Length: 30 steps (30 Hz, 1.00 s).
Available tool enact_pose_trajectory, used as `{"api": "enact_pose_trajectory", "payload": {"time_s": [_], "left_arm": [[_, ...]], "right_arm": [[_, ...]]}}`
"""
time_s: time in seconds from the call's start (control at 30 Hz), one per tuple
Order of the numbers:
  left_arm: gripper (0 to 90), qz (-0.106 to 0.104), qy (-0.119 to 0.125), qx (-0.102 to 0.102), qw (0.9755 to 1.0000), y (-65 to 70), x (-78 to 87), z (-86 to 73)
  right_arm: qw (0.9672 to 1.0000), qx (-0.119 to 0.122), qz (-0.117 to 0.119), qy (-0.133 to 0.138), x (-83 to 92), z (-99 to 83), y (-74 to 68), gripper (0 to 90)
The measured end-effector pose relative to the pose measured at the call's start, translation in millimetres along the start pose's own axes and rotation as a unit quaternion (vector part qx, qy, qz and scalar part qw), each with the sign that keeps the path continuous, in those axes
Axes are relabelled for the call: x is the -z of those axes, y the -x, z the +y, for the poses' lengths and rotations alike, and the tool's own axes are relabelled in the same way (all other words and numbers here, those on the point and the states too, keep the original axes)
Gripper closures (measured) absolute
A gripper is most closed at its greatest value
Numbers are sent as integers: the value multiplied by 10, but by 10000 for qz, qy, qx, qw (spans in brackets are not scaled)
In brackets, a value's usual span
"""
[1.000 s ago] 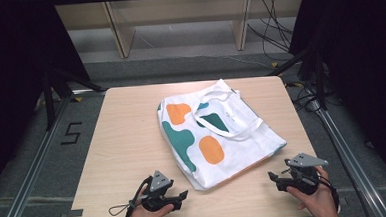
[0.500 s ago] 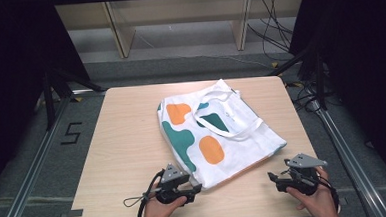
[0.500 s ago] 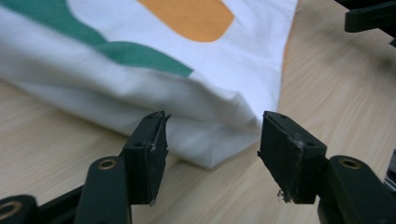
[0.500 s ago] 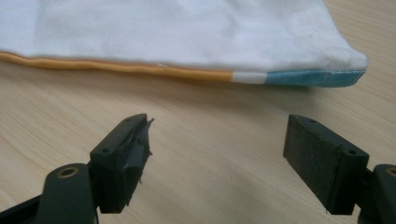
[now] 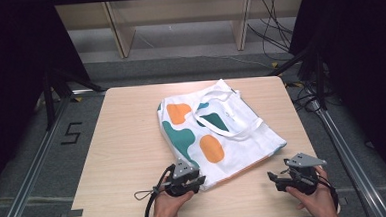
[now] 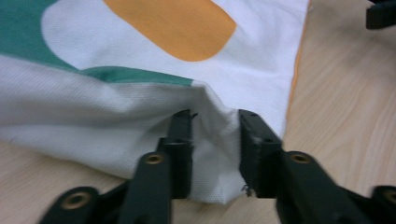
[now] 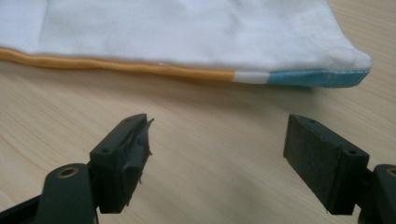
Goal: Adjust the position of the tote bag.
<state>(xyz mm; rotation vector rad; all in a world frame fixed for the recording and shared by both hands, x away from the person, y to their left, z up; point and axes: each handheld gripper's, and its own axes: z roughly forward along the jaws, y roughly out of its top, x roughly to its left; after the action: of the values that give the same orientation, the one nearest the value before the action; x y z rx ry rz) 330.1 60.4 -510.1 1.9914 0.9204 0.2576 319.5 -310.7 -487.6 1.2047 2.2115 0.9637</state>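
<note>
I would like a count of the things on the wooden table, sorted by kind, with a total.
White cloth tote bag with orange and teal shapes: 1
Black two-jaw grippers held in hands: 2 (left gripper has just been closing, with a bag corner between its jaws; right gripper open, apart from the bag)
Total: 3

Between our left gripper's (image 6: 212, 154) matt black plastic jaws bunches the white woven-cloth tote bag with orange and teal patches (image 6: 140, 70), its weave coarse and dull. Brass-coloured metal rivets shine faintly on those jaws. Ahead of our right gripper (image 7: 219, 158), whose matt black pads look rough-edged, lies the pale wood-grain table (image 7: 210, 107), smooth with a soft sheen.
</note>
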Motion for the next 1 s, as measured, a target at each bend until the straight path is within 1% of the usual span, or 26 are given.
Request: {"api": "enact_pose_trajectory", "payload": {"time_s": [0.03, 0.07, 0.1, 0.2, 0.23, 0.27, 0.3, 0.37, 0.4, 0.43, 0.47, 0.5, 0.53, 0.57, 0.6, 0.63, 0.7, 0.73, 0.77, 0.8, 0.83, 0.87, 0.9, 0.93, 0.97, 1.0], "left_arm": [[734, 8, 30, -124, 9999, 19, -14, -6], [779, 49, -46, -309, 9995, 22, -15, -2], [806, 40, -62, -437, 9990, 21, -20, 3], [827, 25, -81, -468, 9989, -5, 7, 9], [828, 60, -94, -541, 9985, -33, 22, 8], [829, 73, -172, -650, 9977, -79, 51, 15], [831, 65, -193, -593, 9980, -106, 68, 9], [832, 139, -208, -605, 9979, -181, 140, -6], [832, 205, -217, -636, 9975, -265, 222, -19], [832, 205, -217, -636, 9975, -265, 222, -19], [832, 236, -213, -601, 9977, -349, 286, -36], [832, 318, -221, -603, 9974, -435, 340, -60], [834, 318, -221, -603, 9974, -435, 340, -60], [834, 450, -191, -579, 9971, -491, 376, -78], [835, 506, -226, -616, 9966, -535, 410, -83], [836, 573, -228, -567, 9965, -593, 437, -88], [838, 675, -274, -605, 9955, -713, 458, -99], [839, 757, -265, -568, 9952, -781, 465, -109], [840, 847, -287, -513, 9947, -885, 499, -119], [841, 928, -267, -388, 9946, -940, 522, -124], [841, 928, -267, -388, 9946, -940, 522, -124], [841, 962, -279, -424, 9941, -1047, 547, -127], [840, 1004, -271, -338, 9940, -1099, 553, -142], [840, 1004, -271, -338, 9940, -1099, 553, -142], [841, 1144, -355, -326, 9923, -1183, 582, -153], [841, 1169, -411, -296, 9919, -1217, 595, -148]], "right_arm": [[10000, 0, 0, 0, 0, 0, 0, 235], [10000, 83, -19, 19, -9, -3, 8, 235], [10000, 5, 12, -22, -3, 0, -3, 235], [10000, 26, 5, 10, 2, -1, 4, 236], [10000, -33, 8, 1, 4, 0, -3, 236], [10000, -17, 52, 13, -2, -4, 4, 236], [10000, 92, 21, 21, -4, -13, 19, 236], [10000, 47, 0, -23, 12, -11, 18, 236], [9998, -171, 43, -25, 11, -4, -2, 236], [9998, -171, 43, -25, 11, -4, -2, 236], [9999, -138, 59, -25, 11, -3, 9, 236], [10000, 18, 42, 21, 6, -16, 31, 236], [10000, 18, 42, 21, 6, -16, 31, 236], [10000, 87, -30, 35, 12, -14, 41, 238], [10000, 10, -4, 61, 5, -4, 37, 238], [10000, -24, 3, 37, 6, 1, 31, 238], [10000, 57, -3, 30, 6, -14, 33, 238], [10000, 50, -5, 32, 8, -13, 33, 238], [10000, -15, 18, 32, 5, 1, 33, 238], [10000, 69, 19, 52, -4, -1, 43, 238], [10000, -31, 65, -2, 1, 0, 24, 238], [9999, -66, 122, -38, 1, -2, 20, 238], [9999, -43, 141, -41, -1, -2, 21, 238], [10000, 17, 44, -7, 1, 1, 37, 238], [10000, -20, 25, 8, -6, 2, 31, 238], [9999, -95, 33, -37, -3, 1, 18, 238]]}}
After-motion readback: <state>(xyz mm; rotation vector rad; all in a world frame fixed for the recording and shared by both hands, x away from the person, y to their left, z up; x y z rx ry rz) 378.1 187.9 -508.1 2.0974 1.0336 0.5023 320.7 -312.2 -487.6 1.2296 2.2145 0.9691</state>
